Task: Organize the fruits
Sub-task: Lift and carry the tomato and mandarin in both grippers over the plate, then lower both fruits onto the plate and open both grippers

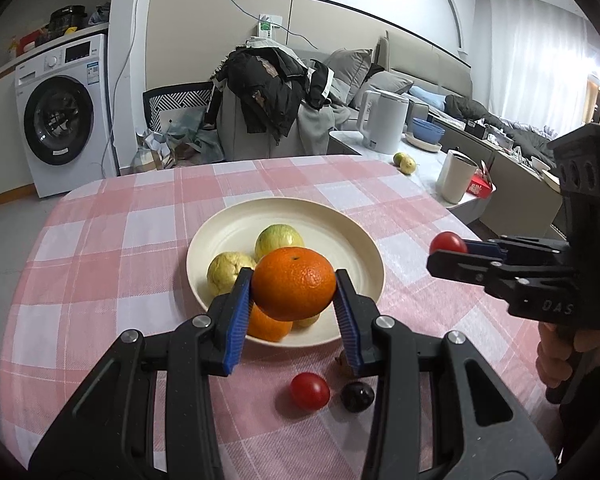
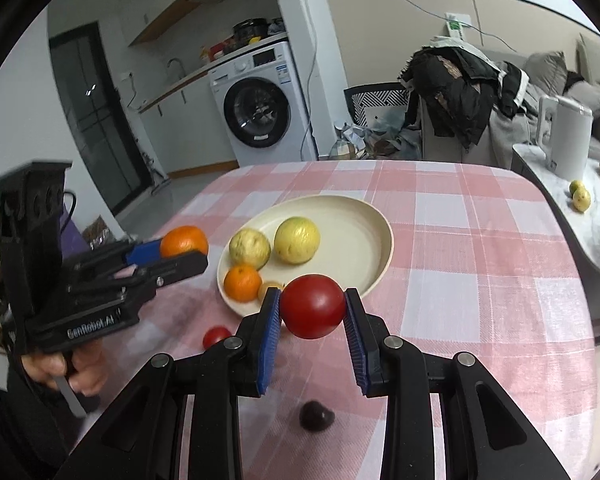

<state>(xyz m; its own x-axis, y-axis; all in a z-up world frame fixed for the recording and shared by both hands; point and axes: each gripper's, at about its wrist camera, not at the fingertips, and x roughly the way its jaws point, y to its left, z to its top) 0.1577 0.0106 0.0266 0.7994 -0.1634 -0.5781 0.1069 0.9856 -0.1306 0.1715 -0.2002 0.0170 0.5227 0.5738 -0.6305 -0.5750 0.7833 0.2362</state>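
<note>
My left gripper (image 1: 294,286) is shut on an orange (image 1: 295,283) and holds it above the near rim of a cream plate (image 1: 340,236). The plate holds two yellow-green guavas (image 1: 278,240), a second orange (image 2: 242,282) and a small yellowish fruit (image 2: 269,287). My right gripper (image 2: 312,308) is shut on a red tomato (image 2: 312,306), held above the cloth just right of the plate's near edge. A second tomato (image 1: 310,391) and a dark round fruit (image 1: 357,396) lie on the pink checked cloth in front of the plate.
A small brownish item (image 1: 342,360) lies near the left gripper's right finger. On the side counter to the right stand a white kettle (image 1: 384,120), a white cup (image 1: 456,176), blue bowls (image 1: 428,130) and two green fruits (image 1: 404,162). A clothes-draped chair (image 1: 268,112) stands behind the table.
</note>
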